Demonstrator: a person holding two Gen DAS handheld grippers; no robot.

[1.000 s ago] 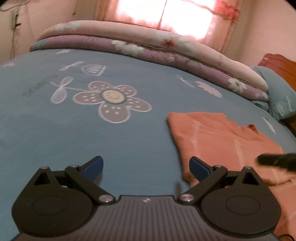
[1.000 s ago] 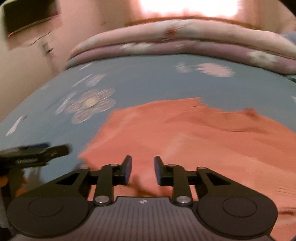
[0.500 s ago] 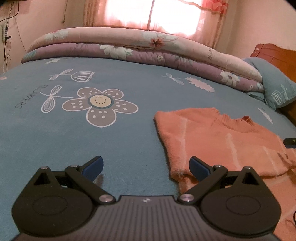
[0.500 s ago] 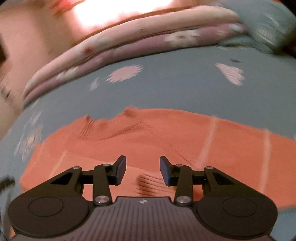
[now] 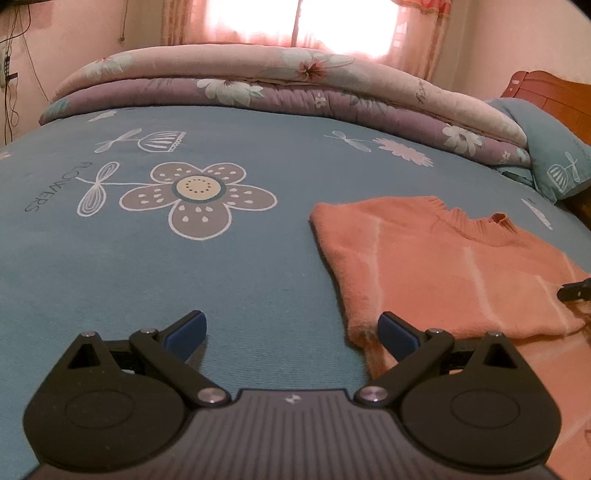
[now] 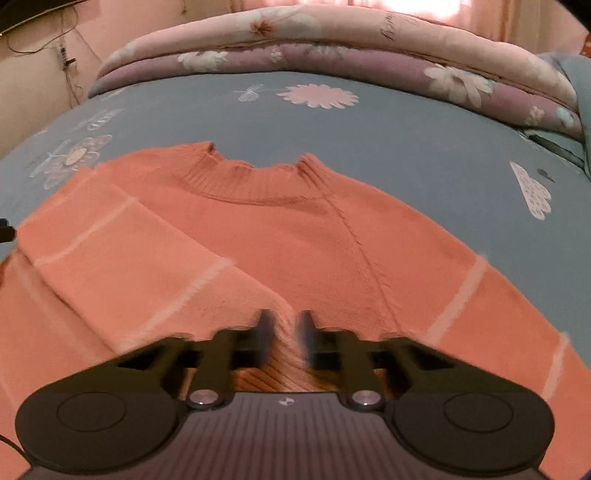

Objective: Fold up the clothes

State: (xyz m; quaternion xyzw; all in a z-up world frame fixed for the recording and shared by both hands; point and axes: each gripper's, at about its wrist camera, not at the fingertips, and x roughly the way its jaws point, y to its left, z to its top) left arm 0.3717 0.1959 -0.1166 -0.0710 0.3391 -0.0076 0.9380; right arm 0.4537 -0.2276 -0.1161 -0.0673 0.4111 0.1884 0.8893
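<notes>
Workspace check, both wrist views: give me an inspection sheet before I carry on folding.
Surface: bed with blue flower-print sheet, flat.
Job's things: orange sweater lying collar away from the cameras, one sleeve folded across its body; ribbed cuff between the right gripper's fingers.
Clutter: folded floral quilt along the far edge; blue pillow by the wooden headboard.
Grippers: left gripper open, empty, over the sheet beside the sweater's edge. Right gripper closing, cuff fabric between its jaws.
Cables: wires hang on the wall, off the bed.
Surroundings: bright curtained window behind the quilt.
</notes>
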